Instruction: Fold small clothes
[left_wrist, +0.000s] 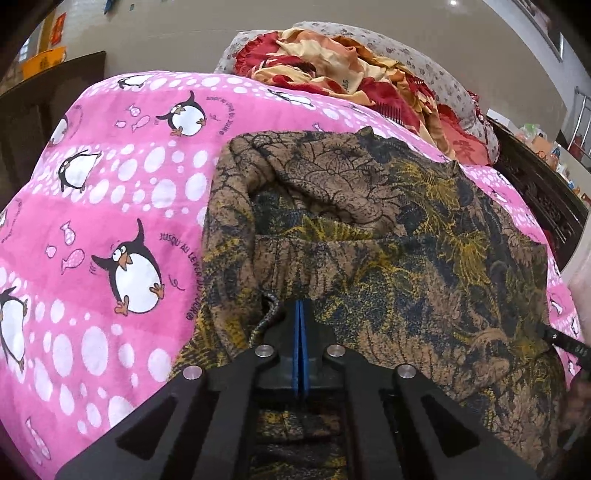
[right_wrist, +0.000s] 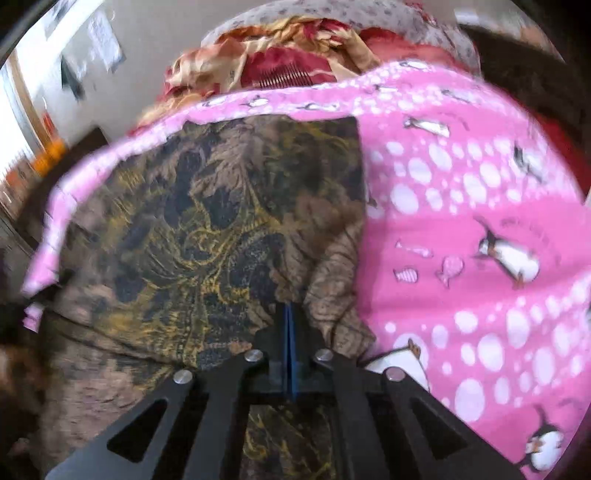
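Observation:
A brown garment with a dark and yellow floral print lies partly folded on a pink penguin bedsheet. In the left wrist view my left gripper is shut, its blue pads pressed together at the gathered waistband, with cloth bunched around the tips. The right wrist view is blurred. It shows the same garment, and my right gripper is shut at a raised fold near the garment's right edge, beside the sheet. A black part, likely of the right gripper, pokes in at the right edge.
A crumpled red and orange blanket lies on a grey flowered pillow at the far end of the bed. Dark wooden furniture stands along the right side. Wide bare sheet lies left of the garment.

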